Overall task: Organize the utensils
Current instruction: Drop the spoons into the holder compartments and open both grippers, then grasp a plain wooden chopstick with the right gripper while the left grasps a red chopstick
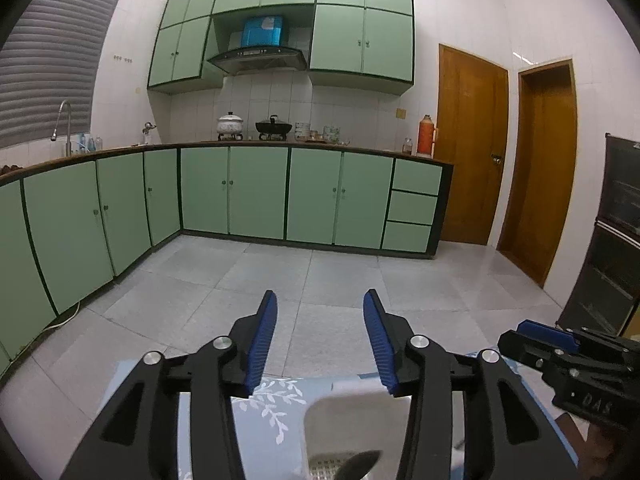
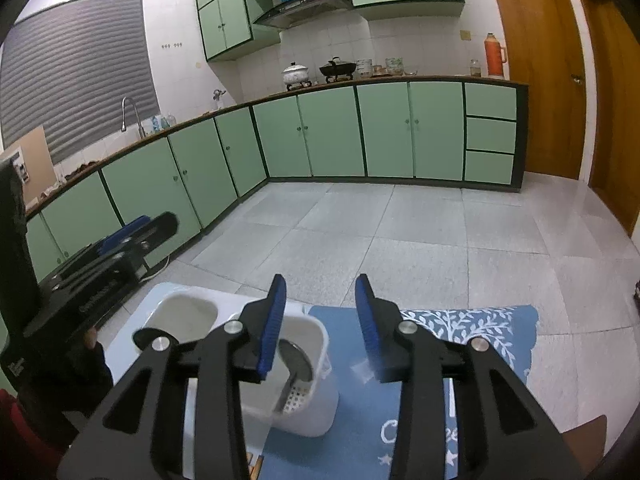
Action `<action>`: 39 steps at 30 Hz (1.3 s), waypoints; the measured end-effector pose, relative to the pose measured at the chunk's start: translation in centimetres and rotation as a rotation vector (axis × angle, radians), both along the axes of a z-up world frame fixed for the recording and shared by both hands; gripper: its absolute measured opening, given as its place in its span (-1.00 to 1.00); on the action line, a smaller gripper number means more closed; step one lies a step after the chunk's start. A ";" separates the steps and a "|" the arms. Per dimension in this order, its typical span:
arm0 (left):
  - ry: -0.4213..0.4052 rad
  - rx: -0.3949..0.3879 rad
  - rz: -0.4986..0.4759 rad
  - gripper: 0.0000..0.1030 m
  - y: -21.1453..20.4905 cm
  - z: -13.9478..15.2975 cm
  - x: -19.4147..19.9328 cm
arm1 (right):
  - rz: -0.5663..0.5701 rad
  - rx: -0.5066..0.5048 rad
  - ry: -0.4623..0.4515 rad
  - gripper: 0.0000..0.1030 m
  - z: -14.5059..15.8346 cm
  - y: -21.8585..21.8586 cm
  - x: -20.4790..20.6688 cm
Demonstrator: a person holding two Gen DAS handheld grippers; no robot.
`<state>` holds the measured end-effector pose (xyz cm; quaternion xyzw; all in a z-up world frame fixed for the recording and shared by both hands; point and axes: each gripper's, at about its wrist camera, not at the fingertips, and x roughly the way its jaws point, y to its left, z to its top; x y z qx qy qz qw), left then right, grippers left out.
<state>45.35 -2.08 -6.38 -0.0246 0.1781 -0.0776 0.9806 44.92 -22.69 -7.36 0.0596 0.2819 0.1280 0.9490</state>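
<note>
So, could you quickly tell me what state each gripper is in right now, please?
Left gripper: open, holding nothing.
Right gripper: open, holding nothing, above the white utensil holder.

Low surface under blue cloth (image 2: 352, 420) with white leaf print and white lettering; surface itself hidden. Cloth edge ends over grey tiled floor (image 2: 400, 232). White two-compartment utensil holder (image 2: 308, 412) stands on cloth, toward its left part. Metal spoon (image 2: 294, 364) leans inside right compartment, bowl up; left compartment (image 2: 184, 316) holds nothing visible.
</note>
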 end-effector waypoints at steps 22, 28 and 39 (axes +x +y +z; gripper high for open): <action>0.227 0.047 -0.040 0.51 2.0 -5.0 -19.9 | -0.067 0.052 0.115 0.67 -4.4 -2.4 -21.3; 0.317 0.082 -0.043 0.51 1.7 -8.4 -23.7 | -0.064 0.030 0.178 0.67 -7.0 -1.1 -25.7; 0.430 0.097 -0.017 0.51 2.8 -11.9 -27.8 | 0.002 -0.082 0.249 0.54 -10.7 2.5 -29.2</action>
